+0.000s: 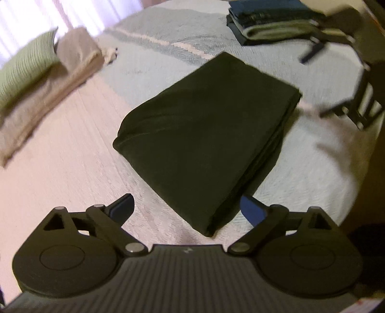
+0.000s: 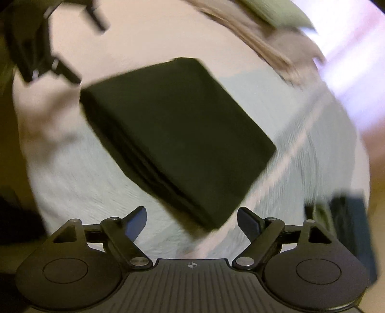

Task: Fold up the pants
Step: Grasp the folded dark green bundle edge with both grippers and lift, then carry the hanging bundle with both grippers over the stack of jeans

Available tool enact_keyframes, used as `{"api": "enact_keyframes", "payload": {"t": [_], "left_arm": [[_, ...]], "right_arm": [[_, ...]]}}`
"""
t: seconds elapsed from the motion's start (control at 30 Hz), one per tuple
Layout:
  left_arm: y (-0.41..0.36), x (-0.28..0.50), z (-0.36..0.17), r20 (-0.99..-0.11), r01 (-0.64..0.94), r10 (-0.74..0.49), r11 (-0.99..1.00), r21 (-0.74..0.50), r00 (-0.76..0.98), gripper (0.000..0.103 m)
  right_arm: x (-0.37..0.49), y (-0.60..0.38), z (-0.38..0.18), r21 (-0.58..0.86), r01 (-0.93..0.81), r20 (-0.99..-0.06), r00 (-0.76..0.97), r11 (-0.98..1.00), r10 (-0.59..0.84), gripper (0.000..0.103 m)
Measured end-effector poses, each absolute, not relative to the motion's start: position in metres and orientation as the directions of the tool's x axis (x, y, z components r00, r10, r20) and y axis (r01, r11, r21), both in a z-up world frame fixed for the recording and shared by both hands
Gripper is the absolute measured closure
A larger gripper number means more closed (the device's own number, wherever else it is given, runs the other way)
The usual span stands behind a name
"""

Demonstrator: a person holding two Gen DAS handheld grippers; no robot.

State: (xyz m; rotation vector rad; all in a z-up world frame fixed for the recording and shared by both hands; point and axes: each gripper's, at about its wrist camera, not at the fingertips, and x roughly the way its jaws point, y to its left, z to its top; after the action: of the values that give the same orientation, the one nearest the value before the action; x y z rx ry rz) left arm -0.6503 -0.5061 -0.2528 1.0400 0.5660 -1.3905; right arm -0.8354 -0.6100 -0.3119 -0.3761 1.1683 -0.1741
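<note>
2 hand-held grippers hover above the bed [image 1: 72,173], both spread wide and holding nothing. The left hand-held gripper [image 1: 187,209] shows its fingers at the bottom of the left wrist view, apart from the cloth, with the near corner of the pants [image 1: 204,134] just ahead between them. The right hand-held gripper [image 2: 191,220] stands the same way in its own view, spread and clear of the fabric; it also appears, blurred, at the upper right of the left wrist view.

The pants [image 2: 178,134] lie in the centre of both frames as a dark, compact, roughly square bundle on the quilted bedspread, with stacked layer edges showing along 1 side. By my judgement the folding is essentially done, and the step in hand is a clean release and retreat, or a final tidy.

To do it well, lift both tools straight away from the bundle so no finger catches the layered edge and drags a ply open. If the stack needs squaring, press lightly on the top face, not the open edges. A pile of folded clothes [image 1: 269,21] sits at the upper right of the left wrist view, well apart; if the bundle is to join it, pinch through all layers at the folded side. A green pillow [image 1: 26,69] and a beige cloth [image 1: 48,96] lie at the upper left, out of the way.
</note>
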Motion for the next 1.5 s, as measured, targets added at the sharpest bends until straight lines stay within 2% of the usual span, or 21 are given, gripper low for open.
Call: {"api": "enact_keyframes", "payload": {"t": [0.13, 0.23, 0.37, 0.43, 0.57, 0.67, 0.77, 0.83, 0.9, 0.97, 1.0, 1.07, 1.13, 1.2, 1.27, 1.5], "left_arm": [[-0.496, -0.678, -0.289, -0.818, 0.923, -0.537, -0.174, 0.344, 0.204, 0.009], [-0.490, -0.695, -0.310, -0.802, 0.897, -0.548, -0.192, 0.397, 0.238, 0.009], [-0.485, -0.709, -0.332, -0.781, 0.862, -0.562, -0.217, 0.458, 0.273, 0.007], [-0.486, -0.715, -0.338, -0.764, 0.832, -0.572, -0.237, 0.502, 0.298, 0.007], [-0.488, -0.726, -0.350, -0.718, 0.729, -0.602, -0.307, 0.612, 0.349, 0.005], [-0.494, -0.730, -0.356, -0.693, 0.661, -0.617, -0.347, 0.665, 0.374, 0.006], [-0.501, -0.731, -0.354, -0.664, 0.612, -0.637, -0.359, 0.705, 0.391, 0.006], [-0.508, -0.729, -0.352, -0.645, 0.586, -0.646, -0.356, 0.728, 0.409, 0.010], [-0.514, -0.725, -0.351, -0.637, 0.566, -0.641, -0.359, 0.742, 0.429, 0.018], [-0.520, -0.718, -0.350, -0.639, 0.550, -0.630, -0.373, 0.747, 0.441, 0.043], [-0.522, -0.715, -0.347, -0.652, 0.555, -0.622, -0.386, 0.737, 0.434, 0.045], [-0.527, -0.707, -0.340, -0.697, 0.588, -0.597, -0.419, 0.692, 0.397, 0.056], [-0.530, -0.701, -0.330, -0.733, 0.617, -0.576, -0.441, 0.652, 0.362, 0.060], [-0.533, -0.695, -0.320, -0.751, 0.636, -0.570, -0.452, 0.626, 0.334, 0.062], [-0.541, -0.689, -0.308, -0.773, 0.675, -0.560, -0.449, 0.585, 0.298, 0.064], [-0.556, -0.669, -0.286, -0.799, 0.727, -0.562, -0.454, 0.515, 0.215, 0.065]], "right_arm": [[-0.838, -0.605, -0.367, -0.486, -0.302, -0.829, 0.458, 0.820, -0.323, 0.023], [-0.842, -0.602, -0.409, -0.593, -0.452, -0.781, 0.525, 0.666, -0.339, 0.023], [-0.845, -0.609, -0.441, -0.670, -0.496, -0.723, 0.606, 0.553, -0.333, 0.023], [-0.842, -0.617, -0.438, -0.681, -0.472, -0.706, 0.627, 0.560, -0.330, 0.043], [-0.828, -0.633, -0.407, -0.592, -0.446, -0.761, 0.584, 0.672, -0.283, 0.064], [-0.818, -0.639, -0.373, -0.528, -0.417, -0.793, 0.553, 0.739, -0.255, 0.070], [-0.803, -0.650, -0.342, -0.478, -0.386, -0.814, 0.532, 0.789, -0.234, 0.072], [-0.796, -0.656, -0.327, -0.427, -0.354, -0.833, 0.512, 0.832, -0.209, 0.072], [-0.791, -0.658, -0.319, -0.409, -0.341, -0.839, 0.504, 0.846, -0.203, 0.072], [-0.790, -0.662, -0.318, -0.385, -0.323, -0.846, 0.498, 0.865, -0.190, 0.072], [-0.789, -0.661, -0.319, -0.385, -0.327, -0.847, 0.496, 0.863, -0.190, 0.072], [-0.796, -0.658, -0.328, -0.400, -0.332, -0.841, 0.502, 0.855, -0.199, 0.070], [-0.801, -0.654, -0.336, -0.429, -0.341, -0.830, 0.515, 0.836, -0.216, 0.064], [-0.816, -0.647, -0.349, -0.481, -0.340, -0.809, 0.528, 0.808, -0.260, 0.039], [-0.828, -0.641, -0.359, -0.536, -0.331, -0.773, 0.563, 0.777, -0.293, 0.027], [-0.835, -0.619, -0.404, -0.696, -0.418, -0.681, 0.643, 0.584, -0.350, 0.026]]}}
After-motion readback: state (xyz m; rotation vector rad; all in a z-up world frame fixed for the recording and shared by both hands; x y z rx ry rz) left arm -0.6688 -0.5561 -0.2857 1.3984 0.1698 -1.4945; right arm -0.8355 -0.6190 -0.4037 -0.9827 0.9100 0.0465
